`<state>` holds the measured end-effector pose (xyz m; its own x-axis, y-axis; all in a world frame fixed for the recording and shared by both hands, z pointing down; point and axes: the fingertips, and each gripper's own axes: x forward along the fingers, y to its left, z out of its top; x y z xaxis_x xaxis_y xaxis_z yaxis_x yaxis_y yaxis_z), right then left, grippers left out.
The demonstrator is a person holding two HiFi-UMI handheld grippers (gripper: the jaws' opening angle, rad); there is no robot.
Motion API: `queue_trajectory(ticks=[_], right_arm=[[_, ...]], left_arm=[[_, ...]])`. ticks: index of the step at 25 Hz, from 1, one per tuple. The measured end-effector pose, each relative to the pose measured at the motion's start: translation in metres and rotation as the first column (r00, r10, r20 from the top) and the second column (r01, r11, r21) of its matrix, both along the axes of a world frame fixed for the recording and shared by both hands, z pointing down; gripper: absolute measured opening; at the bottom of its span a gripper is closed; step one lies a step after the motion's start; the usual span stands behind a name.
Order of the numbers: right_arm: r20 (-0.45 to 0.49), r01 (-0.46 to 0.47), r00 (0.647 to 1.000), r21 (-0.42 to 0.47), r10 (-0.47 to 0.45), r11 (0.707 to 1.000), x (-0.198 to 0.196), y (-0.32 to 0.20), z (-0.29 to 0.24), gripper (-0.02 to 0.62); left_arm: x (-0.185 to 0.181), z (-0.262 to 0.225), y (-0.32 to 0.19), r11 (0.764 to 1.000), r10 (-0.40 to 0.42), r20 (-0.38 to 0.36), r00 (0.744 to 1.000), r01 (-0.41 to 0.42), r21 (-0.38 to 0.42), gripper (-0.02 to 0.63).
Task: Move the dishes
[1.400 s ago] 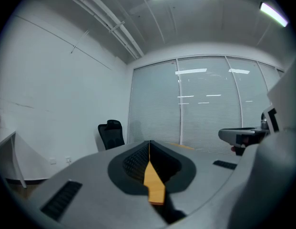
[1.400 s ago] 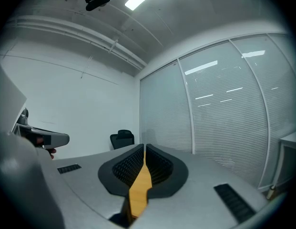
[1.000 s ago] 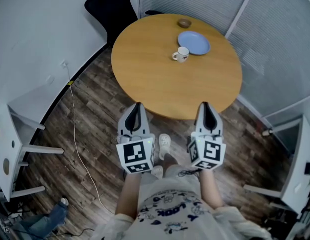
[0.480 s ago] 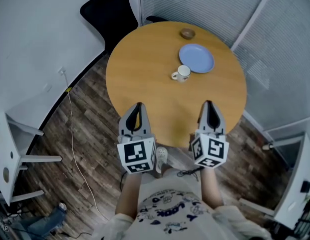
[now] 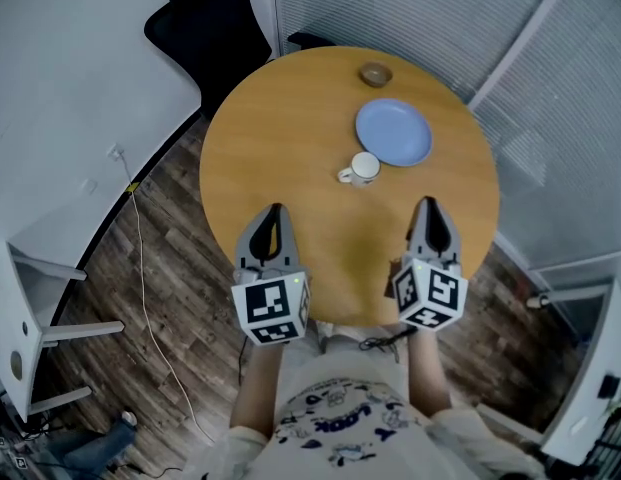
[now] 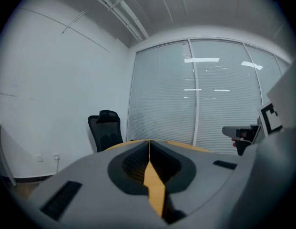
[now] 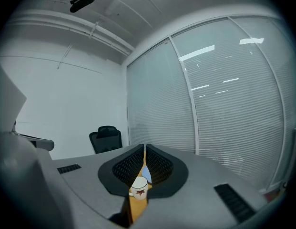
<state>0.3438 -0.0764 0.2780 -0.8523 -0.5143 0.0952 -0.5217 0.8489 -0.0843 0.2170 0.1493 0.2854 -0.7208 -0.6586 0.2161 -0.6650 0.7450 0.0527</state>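
The round wooden desk (image 5: 280, 158) has three dishes on it, all on the far right part. The white mug (image 5: 362, 169) stands up straight with its mouth facing up. Its handle sticks out to the left in the head view. In the right gripper view the mug (image 7: 138, 188) has a little red mark on its side.

The blue plate (image 5: 393, 133) lies flat just behind the mug. It is round, so it has no long side, and its whole blue face shows. The mug is right at the plate's near edge, but I cannot tell if they touch. The small brown bowl (image 5: 376, 74) sits farther back, near the far edge of the desk, a little apart from the plate. I cannot tell what is in the mug or the bowl.

The left claw (image 5: 275, 211) is over the near edge of the desk, well apart from the dishes. Its two jaws are pressed together with nothing between them. The right claw (image 5: 428, 204) is over the near edge too, on the right, and points toward the mug and plate. Its jaws are also pressed together and grip nothing.

A black chair (image 5: 205, 30) stands behind the desk by the white wall. A thin white cable (image 5: 140, 258) runs across the wooden floor (image 5: 170, 268) on the left.
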Motion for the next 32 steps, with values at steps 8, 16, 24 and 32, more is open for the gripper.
queue_trajectory(ticks=[8, 16, 24, 32], right_arm=[[-0.035, -0.040, 0.999, -0.012, 0.039, 0.999, -0.034, -0.034, 0.013, 0.017], [-0.062, -0.133, 0.989, -0.013, 0.132, 0.991, -0.078, -0.077, 0.022, 0.017], [-0.115, -0.236, 0.968, -0.102, 0.224, 0.966, -0.119, -0.143, 0.049, 0.017], [-0.214, -0.324, 0.933, -0.151, 0.290, 0.934, -0.132, -0.192, 0.103, 0.018]], left_arm=[[-0.048, 0.016, -0.029, 0.999, 0.035, -0.035, 0.999, -0.036, -0.031, 0.006], [-0.115, 0.027, -0.085, 0.985, 0.161, -0.068, 0.985, -0.164, -0.049, 0.006], [-0.182, 0.050, -0.170, 0.940, 0.335, -0.156, 0.929, -0.342, -0.016, 0.006], [-0.215, 0.110, -0.249, 0.886, 0.433, -0.303, 0.849, -0.462, -0.031, 0.006]])
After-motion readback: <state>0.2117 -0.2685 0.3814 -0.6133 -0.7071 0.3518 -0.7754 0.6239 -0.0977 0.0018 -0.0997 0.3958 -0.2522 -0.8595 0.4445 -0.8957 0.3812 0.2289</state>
